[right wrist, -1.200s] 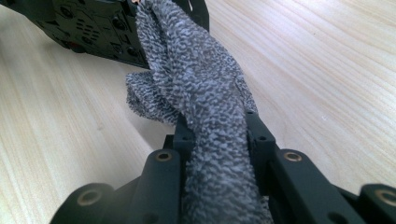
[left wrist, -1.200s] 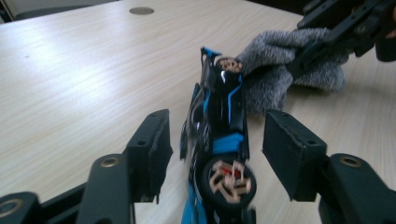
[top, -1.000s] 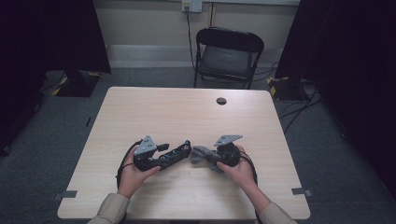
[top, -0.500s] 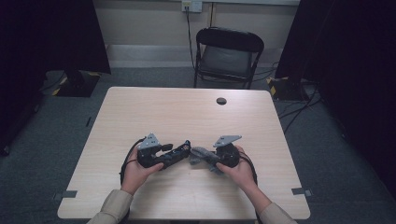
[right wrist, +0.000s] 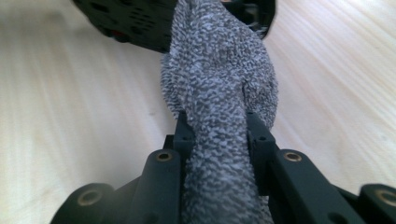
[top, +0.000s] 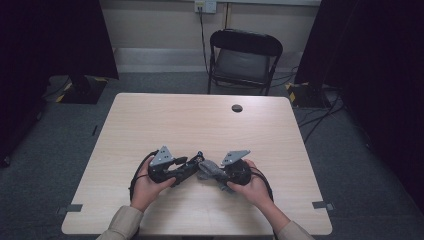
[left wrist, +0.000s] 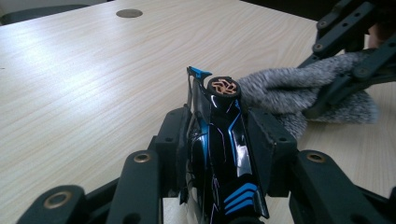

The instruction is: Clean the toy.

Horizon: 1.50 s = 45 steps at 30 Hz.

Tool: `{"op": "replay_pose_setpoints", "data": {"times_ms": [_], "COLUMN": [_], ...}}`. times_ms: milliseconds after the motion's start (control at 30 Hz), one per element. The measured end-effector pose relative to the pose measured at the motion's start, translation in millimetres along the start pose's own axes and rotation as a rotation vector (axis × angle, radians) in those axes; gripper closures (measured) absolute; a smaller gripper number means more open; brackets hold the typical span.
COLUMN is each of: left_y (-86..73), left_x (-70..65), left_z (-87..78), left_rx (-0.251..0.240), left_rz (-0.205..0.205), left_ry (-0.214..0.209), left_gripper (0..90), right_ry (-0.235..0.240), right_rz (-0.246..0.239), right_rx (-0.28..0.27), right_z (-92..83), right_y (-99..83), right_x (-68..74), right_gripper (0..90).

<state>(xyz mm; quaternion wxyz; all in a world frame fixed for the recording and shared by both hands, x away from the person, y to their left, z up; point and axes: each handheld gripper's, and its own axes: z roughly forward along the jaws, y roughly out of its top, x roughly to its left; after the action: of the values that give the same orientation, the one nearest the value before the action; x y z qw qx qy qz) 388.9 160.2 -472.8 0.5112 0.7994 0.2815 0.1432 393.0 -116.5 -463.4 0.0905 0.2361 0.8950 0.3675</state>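
Observation:
A glossy black toy car (left wrist: pixel 224 140) with blue stripes and a copper wheel hub is clamped between the pads of my left gripper (left wrist: pixel 219 126), nose pointing away. My right gripper (right wrist: pixel 215 126) is shut on a grey fuzzy cloth (right wrist: pixel 219 88), which bunches out beyond its jaws. In the left gripper view the cloth (left wrist: pixel 289 91) touches the car's front end. From above, the left gripper (top: pixel 192 164) and right gripper (top: pixel 212 170) meet tip to tip at the table's near middle, each held in a hand.
The light wooden table (top: pixel 200 125) has a round dark cable hole (top: pixel 237 108) at its far side. A black folding chair (top: pixel 242 55) stands beyond the far edge. Dark curtains hang at both sides, with cables on the floor at the right.
The left hand has edged slightly to the right with the car. The right gripper and cloth have barely moved.

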Motion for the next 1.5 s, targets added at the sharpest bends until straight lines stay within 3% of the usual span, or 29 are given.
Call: {"op": "replay_pose_setpoints", "data": {"times_ms": [33, 67, 167, 267, 433, 567, 633, 700, 833, 1233, 1500], "left_y": [0.8, 2.0, 3.2, 3.3, 3.7, 9.7, 8.4, 4.0, 1.2, 0.3, -0.6], "left_x": [-0.5, -0.7, -2.2, -2.5, -2.2, 5.4, 10.0, 13.4, 13.5, -2.3, -8.9], "left_z": [-1.9, -2.2, -0.6, 0.4, 2.4, -4.5, -5.5, -5.7, -7.5, 0.9, 4.9], "left_rx": [-0.027, -0.018, -0.014, -0.017, -0.027, -0.041, 0.001, -0.013, -0.014, -0.007, -0.011], "left_rz": [0.012, -0.002, -0.001, -0.028, -0.064, -0.106, -0.122, -0.171, -0.197, -0.167, -0.13], "left_ry": [-0.003, -0.003, -0.016, -0.021, -0.013, 0.028, 0.034, 0.015, 0.0, -0.073, -0.075], "left_gripper": [63.3, 69.4, 69.2, 68.7, 55.9, 49.2, 50.3, 49.8, 50.2, 54.7, 53.9], "right_ry": [0.01, 0.019, 0.038, 0.065, 0.077, 0.088, 0.09, 0.091, 0.091, 0.074, 0.069], "right_rz": [-0.002, -0.01, -0.012, -0.027, -0.029, -0.027, -0.027, -0.031, -0.033, -0.029, -0.02], "right_rx": [0.001, 0.005, 0.002, 0.0, 0.0, 0.005, 0.006, 0.005, 0.009, 0.009, 0.005], "right_z": [-0.8, -2.3, -6.6, -9.5, -8.5, -4.1, -2.9, -1.2, 2.9, 6.3, 5.6], "right_y": [0.0, 0.0, -0.8, -1.9, -3.0, -4.2, -3.4, -1.9, 0.2, 2.9, 0.8], "right_x": [1.3, 2.5, 4.0, 5.3, 6.4, 6.0, 6.7, 7.0, 7.7, 5.7, 4.6], "right_gripper": [72.1, 72.2, 72.2, 72.3, 72.2, 72.2, 72.2, 72.1, 72.0, 71.9, 72.0]}}
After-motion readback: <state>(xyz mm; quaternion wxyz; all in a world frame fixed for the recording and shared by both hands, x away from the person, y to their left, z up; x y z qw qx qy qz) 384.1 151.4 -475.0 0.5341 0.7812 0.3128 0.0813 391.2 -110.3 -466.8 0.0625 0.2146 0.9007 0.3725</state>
